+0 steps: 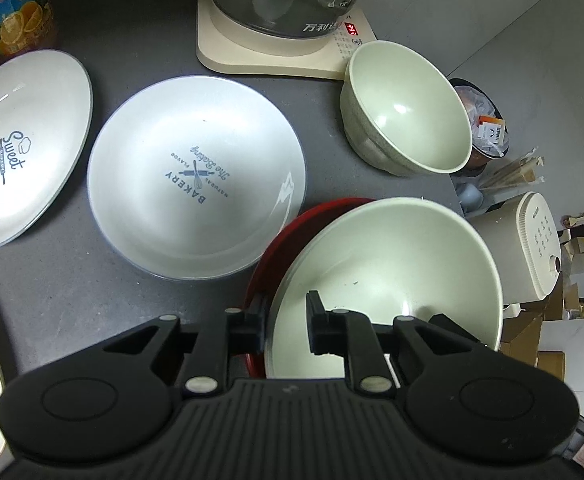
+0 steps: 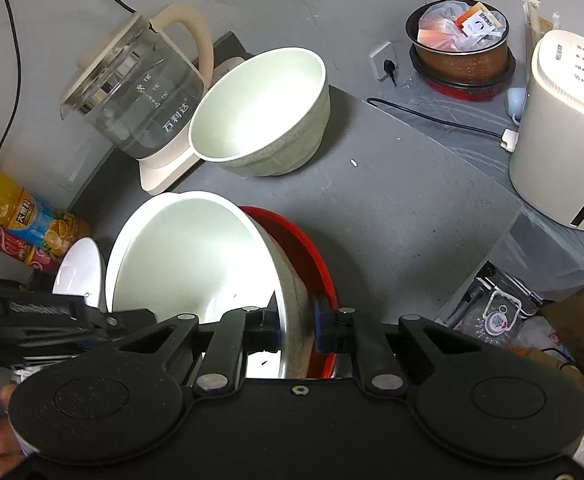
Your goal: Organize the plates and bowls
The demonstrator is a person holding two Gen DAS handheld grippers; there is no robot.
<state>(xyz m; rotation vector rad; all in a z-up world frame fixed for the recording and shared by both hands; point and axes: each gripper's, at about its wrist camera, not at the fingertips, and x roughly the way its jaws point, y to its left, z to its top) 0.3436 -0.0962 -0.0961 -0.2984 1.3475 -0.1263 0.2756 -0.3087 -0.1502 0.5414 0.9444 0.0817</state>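
While the large green bowl (image 1: 388,276) on the red plate (image 2: 300,240) is clamped at opposite rims by the left hand-held gripper (image 1: 286,330) and right hand-held gripper (image 2: 296,330), uneven lifting risks a slip onto the tabletop (image 2: 392,208).

We are in a home kitchen: a dark grey counter (image 1: 92,292) carries a glass electric kettle (image 2: 132,108) on its cream base, plates (image 1: 196,176) and bowls (image 2: 260,112), juice bottles (image 2: 32,216), a rice cooker pot (image 2: 460,60) and a cream countertop appliance (image 2: 564,128), beside a wall socket (image 2: 384,60).
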